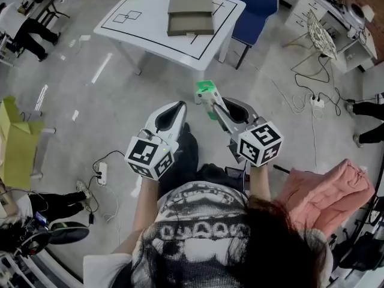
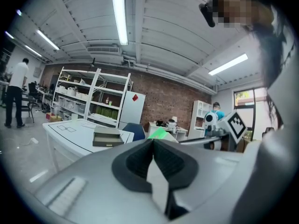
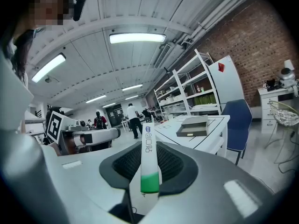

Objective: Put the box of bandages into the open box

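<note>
One bandage box (image 3: pixel 148 158) — in right gripper (image 1: pixel 211 105)

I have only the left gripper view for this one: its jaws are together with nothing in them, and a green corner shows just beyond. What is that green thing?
Observer: It is a slim white-and-green box of bandages. The right gripper view shows it clamped edge-on between the pads of the right gripper.
Operator: Is the grey box on the table open?
Observer: Yes. The head view shows the flat grey box as two halves lying side by side on the white table.
Operator: Are we at the table?
Observer: No. In the head view the left gripper and the right one hang over the floor, short of the table.
</note>
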Tool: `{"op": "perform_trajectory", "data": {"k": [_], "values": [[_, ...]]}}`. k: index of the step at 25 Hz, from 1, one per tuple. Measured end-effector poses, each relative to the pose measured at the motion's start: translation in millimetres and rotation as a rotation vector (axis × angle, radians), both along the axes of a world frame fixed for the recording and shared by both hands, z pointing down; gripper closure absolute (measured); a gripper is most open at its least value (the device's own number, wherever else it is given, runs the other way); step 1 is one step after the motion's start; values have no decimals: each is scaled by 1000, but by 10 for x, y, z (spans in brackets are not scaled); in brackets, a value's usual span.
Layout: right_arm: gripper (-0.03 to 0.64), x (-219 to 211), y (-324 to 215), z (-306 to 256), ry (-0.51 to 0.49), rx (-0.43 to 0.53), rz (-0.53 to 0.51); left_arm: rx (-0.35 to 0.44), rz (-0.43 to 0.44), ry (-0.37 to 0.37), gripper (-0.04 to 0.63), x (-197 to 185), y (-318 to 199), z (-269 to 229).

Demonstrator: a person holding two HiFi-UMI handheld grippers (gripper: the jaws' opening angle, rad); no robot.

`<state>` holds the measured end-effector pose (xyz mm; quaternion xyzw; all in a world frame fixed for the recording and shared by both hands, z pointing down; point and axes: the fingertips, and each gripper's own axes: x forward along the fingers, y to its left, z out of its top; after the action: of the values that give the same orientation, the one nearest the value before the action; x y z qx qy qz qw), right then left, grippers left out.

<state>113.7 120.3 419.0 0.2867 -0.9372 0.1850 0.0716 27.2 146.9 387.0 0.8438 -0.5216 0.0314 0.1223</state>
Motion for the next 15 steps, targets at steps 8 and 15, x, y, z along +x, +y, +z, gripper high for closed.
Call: {"op": "perform_trajectory", "data": {"k": [8, 15], "values": [[518, -477, -847, 25, 22, -28, 17, -19, 47, 9, 595, -425, -956, 24], [518, -822, -1435, 32, 43, -51, 42, -39, 87, 22, 595, -745, -1572, 34]]}}
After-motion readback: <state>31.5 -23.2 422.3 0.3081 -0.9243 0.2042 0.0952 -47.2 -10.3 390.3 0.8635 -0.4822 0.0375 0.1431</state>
